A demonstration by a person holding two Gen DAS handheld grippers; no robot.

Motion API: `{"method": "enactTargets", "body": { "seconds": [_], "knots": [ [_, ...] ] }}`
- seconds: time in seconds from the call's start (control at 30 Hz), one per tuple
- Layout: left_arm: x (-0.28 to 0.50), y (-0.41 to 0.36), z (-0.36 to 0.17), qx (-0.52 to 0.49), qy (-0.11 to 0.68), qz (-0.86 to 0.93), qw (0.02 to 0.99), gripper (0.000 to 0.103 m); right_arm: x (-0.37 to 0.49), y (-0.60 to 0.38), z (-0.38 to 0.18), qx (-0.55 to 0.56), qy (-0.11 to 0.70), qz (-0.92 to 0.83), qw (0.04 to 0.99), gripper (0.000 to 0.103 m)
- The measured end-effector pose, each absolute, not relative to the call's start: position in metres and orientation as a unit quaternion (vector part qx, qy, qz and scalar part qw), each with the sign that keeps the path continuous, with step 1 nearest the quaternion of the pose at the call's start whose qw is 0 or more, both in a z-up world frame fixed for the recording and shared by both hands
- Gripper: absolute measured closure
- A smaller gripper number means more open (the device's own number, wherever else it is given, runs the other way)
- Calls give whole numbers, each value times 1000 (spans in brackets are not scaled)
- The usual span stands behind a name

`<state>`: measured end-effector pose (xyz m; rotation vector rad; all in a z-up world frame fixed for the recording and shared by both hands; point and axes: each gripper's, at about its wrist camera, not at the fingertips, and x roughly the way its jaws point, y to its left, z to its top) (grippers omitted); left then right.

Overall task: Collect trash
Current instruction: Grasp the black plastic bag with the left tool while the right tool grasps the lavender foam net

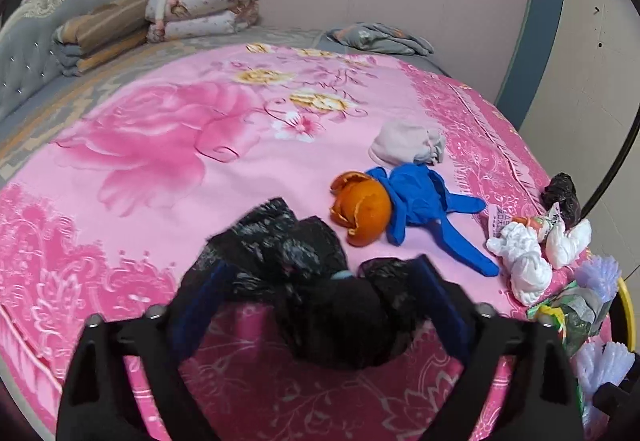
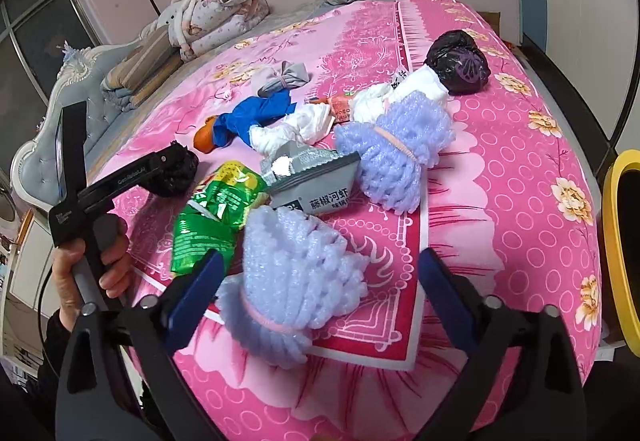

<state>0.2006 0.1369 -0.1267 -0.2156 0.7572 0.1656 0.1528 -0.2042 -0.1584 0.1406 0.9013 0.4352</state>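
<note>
Both claws are spreading wide — left gripper (image 1: 320, 281) straddling a black bag bundle (image 1: 296, 261); right gripper (image 2: 320, 281) straddling a lilac foam bundle (image 2: 292, 273); neither pinching yet — closing comes next.

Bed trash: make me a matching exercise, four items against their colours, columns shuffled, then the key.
Items:
1. orange peel
2. rubber glove
3. foam net
4. snack wrapper

Colours:
A. green
B. lavender
C. orange
D. blue

Pairs: 1-C, 2-D, 3-B, 4-A
</note>
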Motion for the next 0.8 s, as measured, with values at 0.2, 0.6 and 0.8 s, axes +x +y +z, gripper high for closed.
{"method": "enactTargets", "body": {
  "seconds": [0.2, 0.6, 0.8],
  "knots": [
    [208, 127, -136, -102, 372, 68, 920, 59, 154, -198, -167, 60, 432, 236, 868, 47],
    [195, 123, -130, -111, 354, 52, 927, 75, 147, -200, -162, 61, 410, 238, 879, 65],
    [180, 117, -113, -107, 338, 45, 934, 77, 141, -211, -155, 75, 401, 230, 884, 69]
  ]
}}
